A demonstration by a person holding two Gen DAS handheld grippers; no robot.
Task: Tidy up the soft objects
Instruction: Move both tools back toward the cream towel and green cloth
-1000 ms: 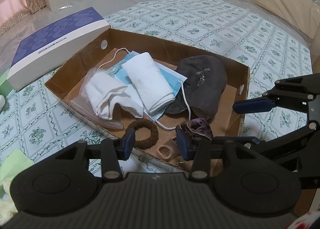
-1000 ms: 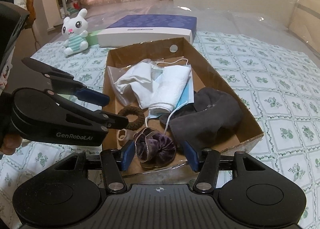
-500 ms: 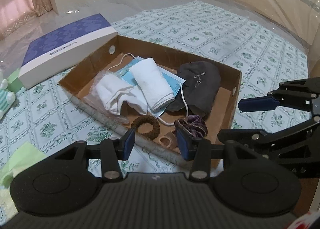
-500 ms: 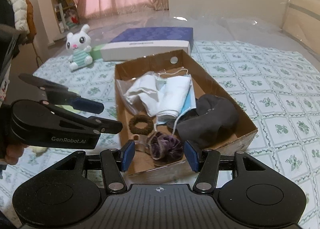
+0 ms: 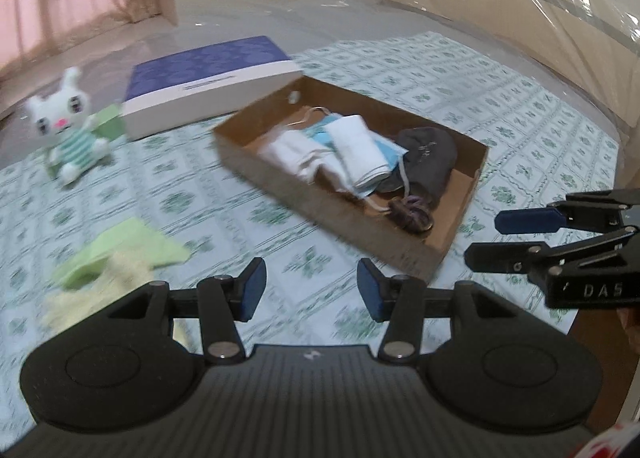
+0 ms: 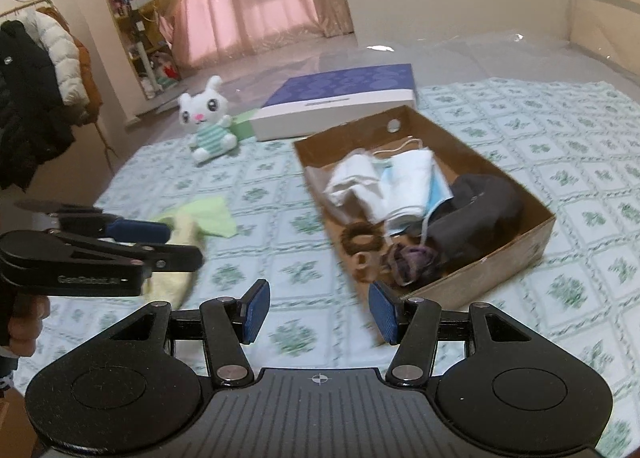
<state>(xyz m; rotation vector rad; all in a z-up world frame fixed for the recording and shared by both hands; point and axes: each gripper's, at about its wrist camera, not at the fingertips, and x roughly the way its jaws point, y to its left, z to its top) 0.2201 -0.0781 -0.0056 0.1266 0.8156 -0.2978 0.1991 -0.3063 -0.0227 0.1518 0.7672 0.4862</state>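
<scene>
Nearest in the left wrist view, the left gripper (image 5: 310, 289) stands partly open with nothing between its pads; its jaws have just been opening a little. The right gripper (image 6: 318, 312) is likewise about half open and empty, over the bed (image 6: 304, 330) just short of the cardboard box (image 6: 516, 254).

Just beyond the left gripper, a green cloth (image 5: 132, 250) and a pale yellow cloth (image 5: 100, 294) lie loose on the bed, touching each other and well apart from the box. These look like what is left to tidy.

Further on, the box holds most of the soft things: a purple scrunchie (image 6: 412, 260) and a brown hair tie (image 6: 362, 236) at its near end, a dark cap (image 6: 480, 205), a blue face mask (image 6: 436, 187) and white cloths (image 6: 408, 181). By that, the job seems well over halfway. In the right wrist view the box's long axis runs from near right to far left, toward the purple-and-white box (image 6: 340, 103).

Farthest, a toy rabbit (image 6: 208, 121) sits upright on the bed, also outside the box.
</scene>
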